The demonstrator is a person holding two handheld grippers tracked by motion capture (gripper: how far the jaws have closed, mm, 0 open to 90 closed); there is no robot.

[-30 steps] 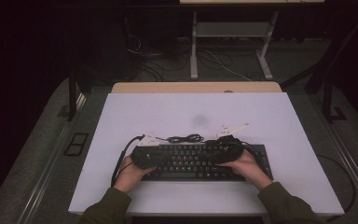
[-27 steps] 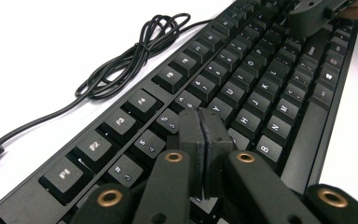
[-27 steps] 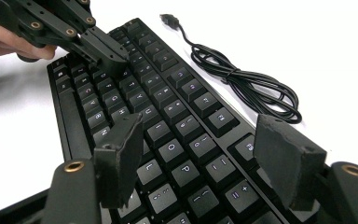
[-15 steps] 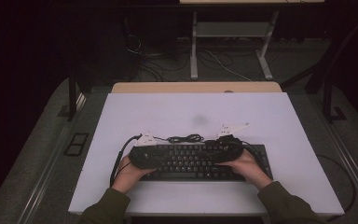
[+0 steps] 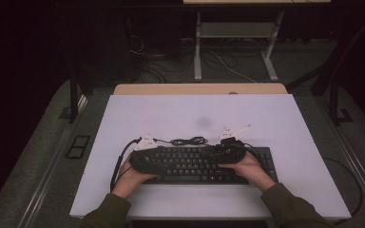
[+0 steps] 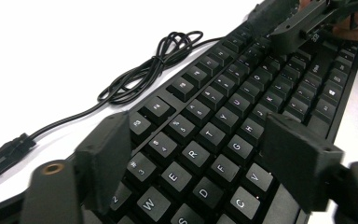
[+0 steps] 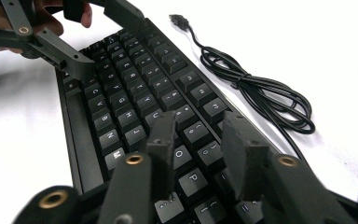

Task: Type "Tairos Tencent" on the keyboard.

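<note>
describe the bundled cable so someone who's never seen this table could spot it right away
Start at the white table and find the black keyboard near its front edge. Just behind the keyboard's far edge, between the two hand-held grippers, lies the cable. It is a thin black cord gathered into a loose looped bundle, the only coiled thing on the bare white surface.

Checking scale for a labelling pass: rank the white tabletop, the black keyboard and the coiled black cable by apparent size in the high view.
1. White tabletop, largest.
2. Black keyboard.
3. Coiled black cable, smallest.
</note>
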